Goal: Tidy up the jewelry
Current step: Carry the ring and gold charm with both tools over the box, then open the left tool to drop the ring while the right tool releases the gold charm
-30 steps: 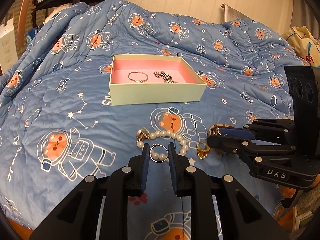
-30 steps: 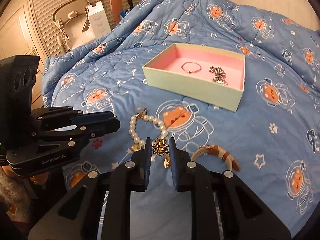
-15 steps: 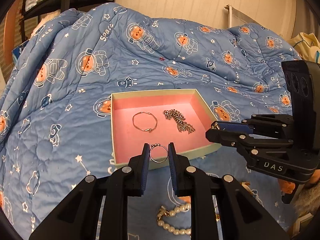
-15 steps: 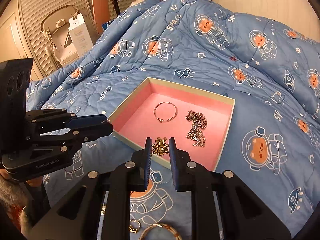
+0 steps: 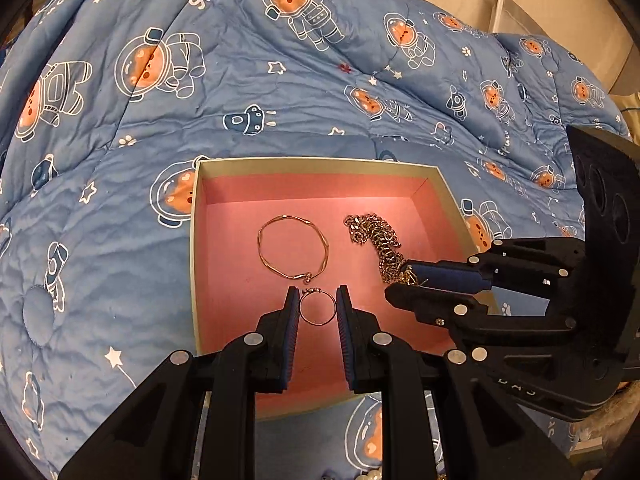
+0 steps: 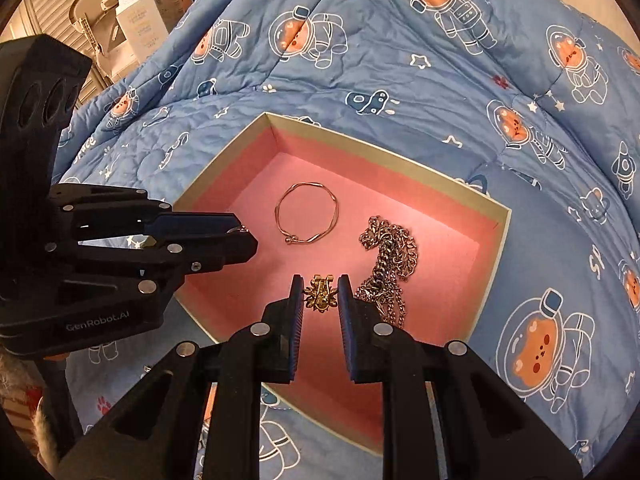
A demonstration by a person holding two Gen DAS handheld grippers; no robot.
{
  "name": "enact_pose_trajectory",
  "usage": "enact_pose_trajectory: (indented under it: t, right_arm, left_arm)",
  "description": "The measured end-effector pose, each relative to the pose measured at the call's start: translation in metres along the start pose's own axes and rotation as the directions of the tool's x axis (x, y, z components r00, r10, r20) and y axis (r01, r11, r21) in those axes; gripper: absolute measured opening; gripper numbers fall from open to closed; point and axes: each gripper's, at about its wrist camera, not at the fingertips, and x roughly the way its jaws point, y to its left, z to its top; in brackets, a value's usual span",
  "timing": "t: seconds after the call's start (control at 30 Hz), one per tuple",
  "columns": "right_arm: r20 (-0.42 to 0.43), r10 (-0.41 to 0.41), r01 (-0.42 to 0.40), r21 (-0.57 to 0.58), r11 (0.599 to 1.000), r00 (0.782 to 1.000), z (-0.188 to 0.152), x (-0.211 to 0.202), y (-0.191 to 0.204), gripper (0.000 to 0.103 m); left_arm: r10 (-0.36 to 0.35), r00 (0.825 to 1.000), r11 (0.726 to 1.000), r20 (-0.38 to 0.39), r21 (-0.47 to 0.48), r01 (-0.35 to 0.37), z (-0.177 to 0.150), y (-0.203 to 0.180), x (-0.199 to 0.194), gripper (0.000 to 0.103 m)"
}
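A pale box with a pink lining (image 5: pixel 224 216) (image 6: pixel 256 184) lies on the blue quilt. In it are a thin gold bangle (image 5: pixel 292 246) (image 6: pixel 308 212) and a heap of silver chain (image 5: pixel 378 240) (image 6: pixel 386 260). My left gripper (image 5: pixel 318 300) is shut on a thin ring (image 5: pixel 318 308) and holds it over the box's near part. My right gripper (image 6: pixel 319 288) is shut on a gold brooch (image 6: pixel 320 294) and holds it over the box beside the chain. In the left wrist view the right gripper (image 5: pixel 400 282) reaches in from the right.
The blue astronaut quilt (image 5: pixel 280 100) rises behind the box in folds. Pearl beads (image 5: pixel 370 474) show at the bottom edge of the left wrist view. A white carton (image 6: pixel 140 24) and a shutter door stand at the far left in the right wrist view.
Both grippers lifted their pieces off the quilt and carried them forward. They now hang over the inside of the pink box, closer and lower than half a second ago.
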Motion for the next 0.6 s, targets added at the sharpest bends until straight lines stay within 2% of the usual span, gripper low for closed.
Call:
enact_pose_trajectory:
  t: [0.3, 0.53, 0.6]
  right_arm:
    - [-0.089, -0.018, 0.014, -0.049, 0.999, 0.996, 0.002, 0.022, 0.002, 0.018]
    - [-0.092, -0.034, 0.029, -0.051, 0.998, 0.995, 0.004, 0.026, -0.002, 0.018]
    - [-0.090, -0.033, 0.029, -0.053, 0.998, 0.995, 0.004, 0.025, -0.002, 0.018]
  left_arm:
    - [0.006, 0.998, 1.000, -0.064, 0.003, -0.005, 0.002, -0.004, 0.021, 0.018]
    - [0.003, 0.997, 1.000, -0.075, -0.015, -0.004, 0.005, -0.003, 0.026, 0.019]
    - [-0.001, 0.997, 1.000, -0.074, -0.019, 0.000, 0.007, -0.003, 0.025, 0.025]
